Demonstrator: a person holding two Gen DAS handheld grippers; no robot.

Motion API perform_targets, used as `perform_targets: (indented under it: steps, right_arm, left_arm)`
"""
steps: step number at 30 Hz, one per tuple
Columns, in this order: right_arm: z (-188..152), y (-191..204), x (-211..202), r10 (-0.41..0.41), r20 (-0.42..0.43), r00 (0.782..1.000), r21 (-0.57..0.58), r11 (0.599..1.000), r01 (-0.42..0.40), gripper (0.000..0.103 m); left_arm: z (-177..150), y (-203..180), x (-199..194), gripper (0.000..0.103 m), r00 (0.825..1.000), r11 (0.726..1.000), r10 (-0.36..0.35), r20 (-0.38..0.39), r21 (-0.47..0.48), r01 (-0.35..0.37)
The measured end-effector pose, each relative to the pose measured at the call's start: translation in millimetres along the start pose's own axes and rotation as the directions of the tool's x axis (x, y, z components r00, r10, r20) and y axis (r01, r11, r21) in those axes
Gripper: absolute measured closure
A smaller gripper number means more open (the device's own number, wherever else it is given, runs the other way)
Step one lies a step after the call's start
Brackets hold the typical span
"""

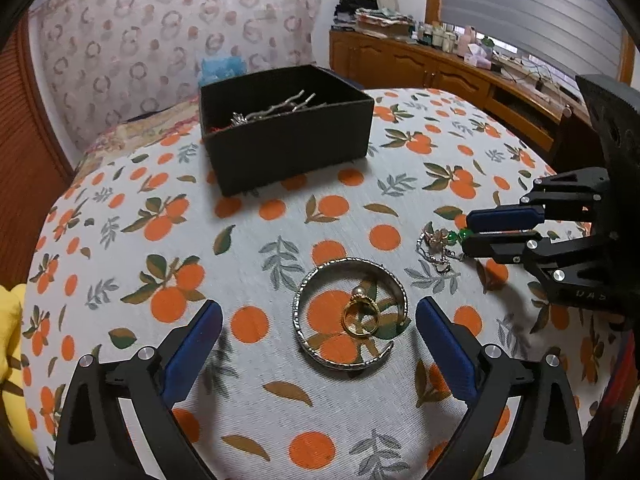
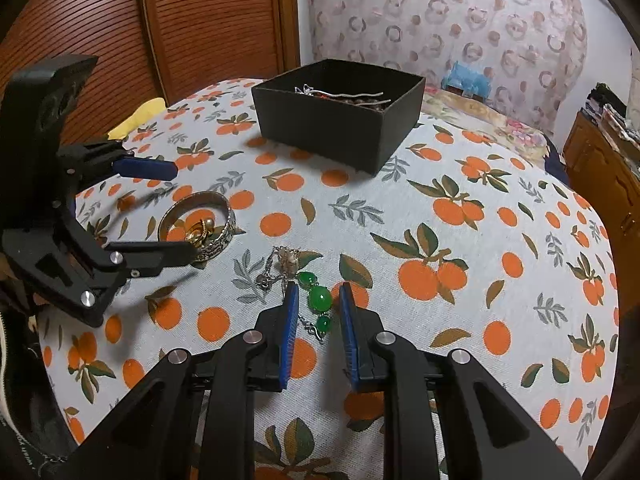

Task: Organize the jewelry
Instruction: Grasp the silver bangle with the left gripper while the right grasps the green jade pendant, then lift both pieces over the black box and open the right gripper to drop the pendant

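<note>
On the left, the left gripper (image 1: 319, 320) is hovering low over the orange-print tabletop (image 1: 248, 248), jaws spread wide apart and gripping nothing. Sitting right between those jaws is the silver bangle (image 1: 351, 312), lying flat, and a gold ring (image 1: 360, 317) is resting inside its loop. Further back, the black box (image 1: 286, 128) is standing open on the cloth, with silver hairpins (image 1: 276, 110) showing over its rim. Moving right, the necklace (image 2: 292, 268) is lying tangled on the tabletop, its chain and pale charm bunched up, its green stones (image 2: 319, 298) trailing toward the camera. The right gripper (image 2: 319, 304) is straddling those stones, jaws apart with a narrow gap, one on either side of them. Whether either jaw is touching a stone, I cannot tell.
</note>
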State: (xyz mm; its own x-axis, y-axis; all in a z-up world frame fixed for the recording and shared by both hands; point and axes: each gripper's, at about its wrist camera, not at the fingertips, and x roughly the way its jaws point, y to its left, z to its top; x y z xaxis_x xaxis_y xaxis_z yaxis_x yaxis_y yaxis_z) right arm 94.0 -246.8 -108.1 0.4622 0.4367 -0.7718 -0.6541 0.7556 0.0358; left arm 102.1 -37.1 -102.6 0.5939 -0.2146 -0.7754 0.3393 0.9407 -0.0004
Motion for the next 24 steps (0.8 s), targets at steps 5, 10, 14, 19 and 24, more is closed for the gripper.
perform_targets:
  steps: [5, 10, 14, 19, 24]
  right_arm:
    - [0.9, -2.2, 0.0, -0.017, 0.001, 1.000, 0.015, 1.000, 0.017, 0.081]
    - [4.7, -4.3, 1.9, -0.011, -0.012, 1.000, 0.008, 1.000, 0.011, 0.080]
    - [4.6, -1.6, 2.3, -0.026, -0.015, 1.000, -0.011, 1.000, 0.026, 0.080]
    - [4.0, 1.4, 2.4, -0.042, -0.012, 0.999, -0.029, 0.999, 0.042, 0.081]
    - [3.4, 4.6, 2.0, -0.039, -0.005, 0.999, -0.040, 0.998, 0.039, 0.090]
  left_arm:
    - [2.1, -5.5, 4.1, 0.009, 1.000, 1.000, -0.017, -0.017, 0.012, 0.017]
    - [3.1, -12.3, 4.5, 0.010, 0.999, 0.999, -0.029, -0.017, 0.035, 0.029]
    - [3.2, -14.4, 6.0, 0.026, 0.999, 0.999, -0.030, -0.022, 0.042, 0.031]
    - [2.8, -15.1, 4.3, 0.047, 1.000, 0.999, -0.017, -0.005, 0.050, 0.017]
    - [1.1, -14.8, 2.8, 0.047, 1.000, 0.999, -0.020, 0.004, 0.049, 0.020]
